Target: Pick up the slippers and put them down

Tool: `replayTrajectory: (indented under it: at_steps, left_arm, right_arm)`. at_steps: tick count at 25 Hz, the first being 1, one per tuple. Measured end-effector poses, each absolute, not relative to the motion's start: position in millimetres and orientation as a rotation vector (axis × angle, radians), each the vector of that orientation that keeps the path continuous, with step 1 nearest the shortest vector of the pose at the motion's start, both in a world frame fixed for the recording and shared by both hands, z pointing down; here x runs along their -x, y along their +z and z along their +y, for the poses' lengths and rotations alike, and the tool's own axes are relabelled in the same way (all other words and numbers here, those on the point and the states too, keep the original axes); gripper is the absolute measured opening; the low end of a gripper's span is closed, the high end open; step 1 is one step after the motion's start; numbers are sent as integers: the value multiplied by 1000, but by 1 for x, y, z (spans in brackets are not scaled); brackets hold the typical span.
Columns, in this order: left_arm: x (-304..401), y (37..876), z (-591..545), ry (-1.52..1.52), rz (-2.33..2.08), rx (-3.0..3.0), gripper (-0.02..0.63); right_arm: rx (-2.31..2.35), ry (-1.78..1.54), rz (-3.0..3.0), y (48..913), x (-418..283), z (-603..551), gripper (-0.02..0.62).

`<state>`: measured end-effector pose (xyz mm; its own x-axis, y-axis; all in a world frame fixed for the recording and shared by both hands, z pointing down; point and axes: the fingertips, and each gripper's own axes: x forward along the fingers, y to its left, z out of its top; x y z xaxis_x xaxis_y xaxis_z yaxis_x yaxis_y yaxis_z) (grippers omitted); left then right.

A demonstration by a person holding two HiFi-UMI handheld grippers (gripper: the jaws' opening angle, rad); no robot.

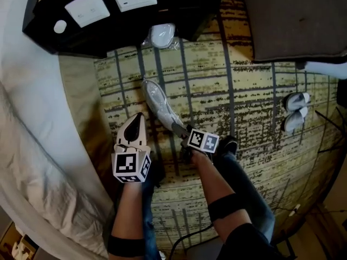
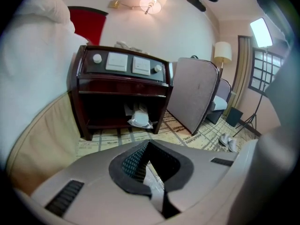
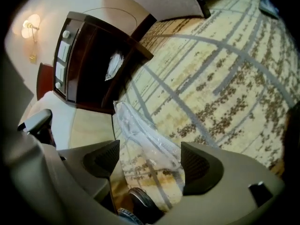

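Note:
A pair of white slippers sealed in a clear plastic bag [image 1: 159,103] lies lengthwise on the patterned carpet. My right gripper [image 1: 177,127] is at the bag's near end with its jaws open. In the right gripper view the bag [image 3: 143,132] runs between the two pads, and neither pad presses on it. My left gripper [image 1: 137,118] hovers just left of the bag, shut, with nothing seen in it. In the left gripper view its jaws [image 2: 149,168] meet and point toward the nightstand.
A dark nightstand [image 1: 108,34] stands ahead with another bagged pair [image 1: 161,35] in its lower shelf. The bed [image 1: 32,118] runs along the left. A grey chair [image 1: 293,20] is at the upper right, with loose slippers [image 1: 296,111] on the carpet. My shoe [image 1: 227,144] is beside the right gripper.

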<state>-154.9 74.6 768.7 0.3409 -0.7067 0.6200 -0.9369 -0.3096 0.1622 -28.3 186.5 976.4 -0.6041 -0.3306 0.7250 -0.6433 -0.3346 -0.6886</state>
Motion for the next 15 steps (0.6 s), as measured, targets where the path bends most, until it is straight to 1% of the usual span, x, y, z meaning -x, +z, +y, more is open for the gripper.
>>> replayTrajectory:
  at_steps: [3,7,9,11,12,15]
  left_arm:
    - [153,739,73,603,-1436,-2125,0]
    - [153,688,72,603,-1439,-2116,0]
    - [149,658,73,610,-1426,-2126,0]
    - [145,623,75,613,-1414,-2138,0]
    - [144,605,75,612,-1411,-2141,0]
    - [141,542,80,609,-1409,-2140,0]
  right_arm:
    - [-1332,1978,-1622,952,10,181,440]
    - [-1302,1959,-1713,883,9,162,433]
    - [-1272,1951,-1763,841,8,155,380]
    - [-1247,1934,-1803,797,4,149,358]
    - [-1236,1921,-1823,773,1,145,324]
    - [-1215,1861,-1889,694,-9,133,164]
